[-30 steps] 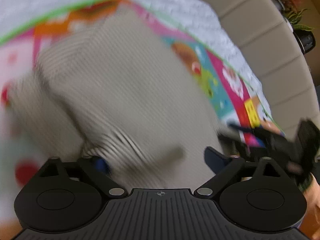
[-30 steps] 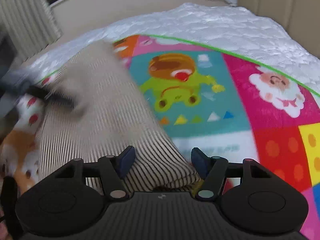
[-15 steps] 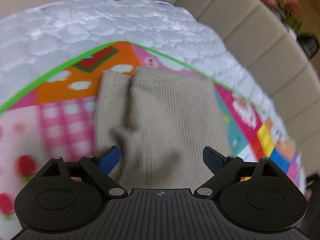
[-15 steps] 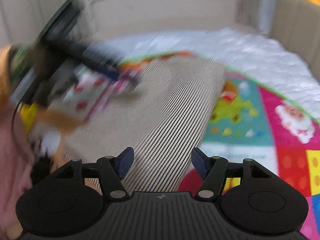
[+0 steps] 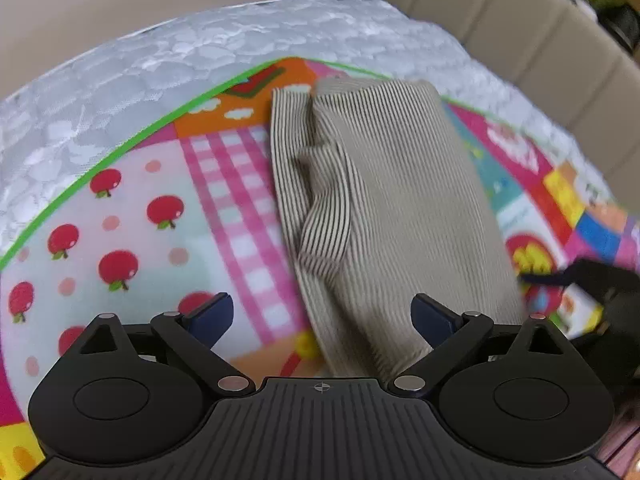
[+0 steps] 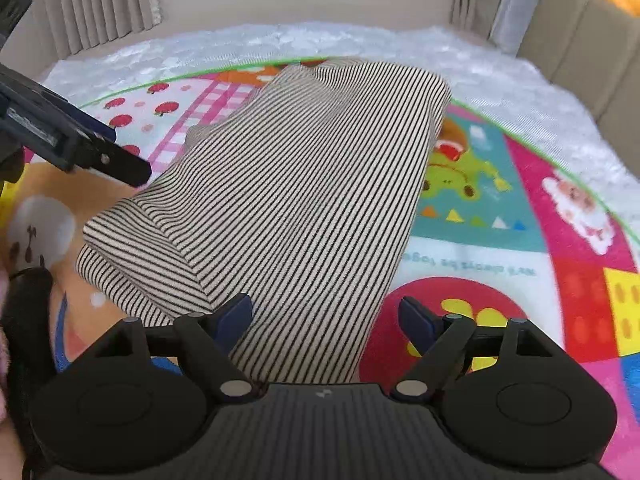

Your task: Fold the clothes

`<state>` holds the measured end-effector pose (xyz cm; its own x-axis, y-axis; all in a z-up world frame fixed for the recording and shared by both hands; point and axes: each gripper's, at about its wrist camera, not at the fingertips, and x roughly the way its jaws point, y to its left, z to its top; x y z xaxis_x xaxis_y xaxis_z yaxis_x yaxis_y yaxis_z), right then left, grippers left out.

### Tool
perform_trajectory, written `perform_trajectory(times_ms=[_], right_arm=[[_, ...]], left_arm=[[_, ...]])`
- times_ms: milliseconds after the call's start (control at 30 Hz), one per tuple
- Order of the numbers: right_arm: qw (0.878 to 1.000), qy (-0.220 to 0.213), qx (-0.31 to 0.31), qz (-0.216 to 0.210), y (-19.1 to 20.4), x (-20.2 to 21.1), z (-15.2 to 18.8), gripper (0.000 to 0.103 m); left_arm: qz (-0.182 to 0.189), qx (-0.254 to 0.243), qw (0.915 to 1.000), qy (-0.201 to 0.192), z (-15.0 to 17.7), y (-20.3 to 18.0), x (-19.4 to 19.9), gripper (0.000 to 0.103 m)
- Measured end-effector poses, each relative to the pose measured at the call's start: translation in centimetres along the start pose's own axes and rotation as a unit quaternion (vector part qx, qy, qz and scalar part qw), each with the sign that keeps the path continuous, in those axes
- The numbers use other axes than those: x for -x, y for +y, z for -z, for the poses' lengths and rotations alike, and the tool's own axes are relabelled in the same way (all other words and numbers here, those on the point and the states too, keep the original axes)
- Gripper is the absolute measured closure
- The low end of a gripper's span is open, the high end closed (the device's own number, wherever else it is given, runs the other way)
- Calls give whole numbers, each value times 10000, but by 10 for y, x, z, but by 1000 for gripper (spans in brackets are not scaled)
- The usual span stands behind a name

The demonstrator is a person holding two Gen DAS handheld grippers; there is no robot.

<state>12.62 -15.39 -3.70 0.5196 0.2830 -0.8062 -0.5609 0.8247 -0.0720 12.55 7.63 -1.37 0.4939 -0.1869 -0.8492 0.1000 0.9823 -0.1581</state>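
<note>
A beige garment with thin dark stripes (image 6: 304, 200) lies folded lengthwise on a colourful play mat (image 6: 520, 248); it also shows in the left wrist view (image 5: 392, 216) with a rumpled fold along its left side. My left gripper (image 5: 322, 314) is open and empty above the garment's near end. My right gripper (image 6: 326, 314) is open and empty over the garment's near edge. The left gripper's fingers (image 6: 116, 164) show at the left of the right wrist view, just off the garment. The right gripper (image 5: 580, 276) shows blurred at the right of the left wrist view.
The mat (image 5: 132, 216) lies on a white quilted bedspread (image 5: 120, 80). A beige padded headboard (image 5: 540, 48) runs along the right. Curtains (image 6: 96, 4) and a wall stand beyond the bed. A person's arm (image 6: 16, 320) is at the left edge.
Both grippers have let go of the garment and pulled back from it. The garment has been laid down folded on the mat and now lies still.
</note>
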Motion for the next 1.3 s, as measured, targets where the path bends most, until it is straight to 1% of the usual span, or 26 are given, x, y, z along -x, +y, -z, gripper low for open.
perform_trajectory(times_ms=[33,133,167,233,333,367,467,533,633,733,767,833,867,933,1067,1133,1233,1300], right_arm=[[9999,-119,-3,43,3,5,1,22],[9991,-423,-29,5,9,16,-1,22],[9989,-460,-12,22,10,17,-1,22],[9994,-343,-9,-29,11,10,-3,22],[9998,30,-24,-212,11,-4,1,21],[9998,44,-21,-214,12,-6,0,19],[9998,23,-24,-218,14,-6,2,19],[9998,-69,-19,-207,14,-3,3,19],[9988,-461,-59,-176,13,10,0,19],[9976,-580,-273,-265,7,12,-6,18],[9977,-540,-315,-272,5,10,-7,18],[9996,-14,-226,-159,5,-6,-3,15],[9996,130,-223,-138,5,-13,-1,12],[9994,127,-301,-145,2,-14,-2,11],[10000,-69,32,41,13,-7,0,11],[9994,-270,209,85,20,0,-1,11],[9960,-773,393,-198,27,17,-2,15],[9920,-995,466,-616,33,25,-3,17]], left_arm=[[-115,-86,9999,8,2,-2,-1,4],[-202,-173,9996,104,4,-6,-6,4],[-227,-219,9994,119,5,-7,-8,4],[-276,-317,9990,140,6,-10,-11,4],[-332,-416,9984,184,8,-12,-15,4],[-335,-441,9983,203,9,-12,-16,4],[-364,-505,9977,257,9,-14,-20,4],[-385,-535,9974,303,9,-14,-24,4],[-453,-599,9961,466,9,-16,-31,2],[-505,-657,9945,646,8,-18,-39,0],[-511,-665,9941,688,8,-19,-41,0],[-512,-685,9937,722,7,-19,-41,0],[-512,-696,9935,736,7,-20,-41,0],[-497,-686,9936,741,7,-19,-41,0],[-463,-663,9939,748,7,-18,-41,0],[-447,-652,9940,752,7,-18,-41,0],[-430,-616,9945,732,7,-17,-40,0],[-388,-543,9953,702,6,-14,-39,0]])
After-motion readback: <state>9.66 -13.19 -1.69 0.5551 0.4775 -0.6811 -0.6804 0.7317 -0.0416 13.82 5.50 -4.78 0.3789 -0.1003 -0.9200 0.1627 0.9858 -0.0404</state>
